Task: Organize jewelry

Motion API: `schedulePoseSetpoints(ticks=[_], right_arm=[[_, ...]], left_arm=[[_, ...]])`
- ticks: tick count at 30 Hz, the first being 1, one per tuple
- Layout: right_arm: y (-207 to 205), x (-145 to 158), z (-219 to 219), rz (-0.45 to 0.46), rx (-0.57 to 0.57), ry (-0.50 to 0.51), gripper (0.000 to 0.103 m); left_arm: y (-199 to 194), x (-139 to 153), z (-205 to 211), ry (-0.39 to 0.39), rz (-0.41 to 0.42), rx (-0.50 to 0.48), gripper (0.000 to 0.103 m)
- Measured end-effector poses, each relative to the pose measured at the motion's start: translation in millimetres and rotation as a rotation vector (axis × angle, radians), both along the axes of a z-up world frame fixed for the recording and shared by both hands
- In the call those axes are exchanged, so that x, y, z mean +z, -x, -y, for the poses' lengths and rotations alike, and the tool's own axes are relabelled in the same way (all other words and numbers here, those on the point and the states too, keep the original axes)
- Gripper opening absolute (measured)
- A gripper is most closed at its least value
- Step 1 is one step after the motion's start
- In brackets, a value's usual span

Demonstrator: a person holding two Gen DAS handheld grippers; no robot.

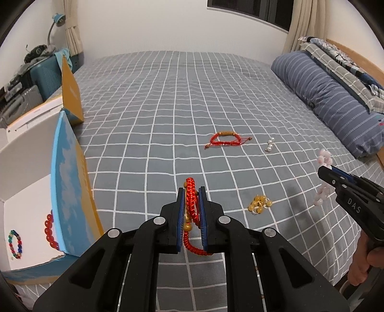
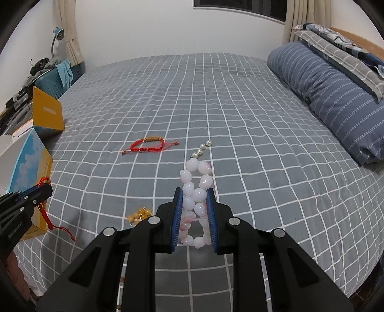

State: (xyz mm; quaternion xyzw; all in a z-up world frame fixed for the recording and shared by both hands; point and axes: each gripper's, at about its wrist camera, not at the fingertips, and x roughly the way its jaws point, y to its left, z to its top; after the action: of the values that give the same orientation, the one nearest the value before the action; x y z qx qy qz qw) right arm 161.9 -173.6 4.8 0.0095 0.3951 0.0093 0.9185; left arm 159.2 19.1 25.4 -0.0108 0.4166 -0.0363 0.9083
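My left gripper (image 1: 191,192) is shut on a red braided cord bracelet (image 1: 190,206) with gold beads, held above the bed. My right gripper (image 2: 194,192) is shut on a pink-white bead bracelet (image 2: 195,192); it also shows in the left wrist view (image 1: 322,168). On the bed lie a red cord bracelet with a gold tube (image 1: 225,138), a short string of pearls (image 1: 270,145) and a cluster of amber beads (image 1: 259,203). The open box (image 1: 24,216) at the left holds a multicoloured bead bracelet (image 1: 15,243) and a red bead bracelet (image 1: 49,231).
The bed has a grey checked sheet (image 1: 168,96). A blue striped pillow (image 1: 331,98) and folded bedding lie at the right. The box's blue and yellow lid (image 1: 69,192) stands up at the left. A cluttered bedside area with a lamp (image 1: 57,21) is at the far left.
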Motion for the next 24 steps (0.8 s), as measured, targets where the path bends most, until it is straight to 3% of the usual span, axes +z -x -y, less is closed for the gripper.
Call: schedulePoseSetpoints(ticks=[24], right_arm=[[-20, 39, -60, 0.066, 0.094, -0.004, 0.019]], left_arm=[[-13, 44, -35, -0.005, 0.066, 0.067, 0.010]])
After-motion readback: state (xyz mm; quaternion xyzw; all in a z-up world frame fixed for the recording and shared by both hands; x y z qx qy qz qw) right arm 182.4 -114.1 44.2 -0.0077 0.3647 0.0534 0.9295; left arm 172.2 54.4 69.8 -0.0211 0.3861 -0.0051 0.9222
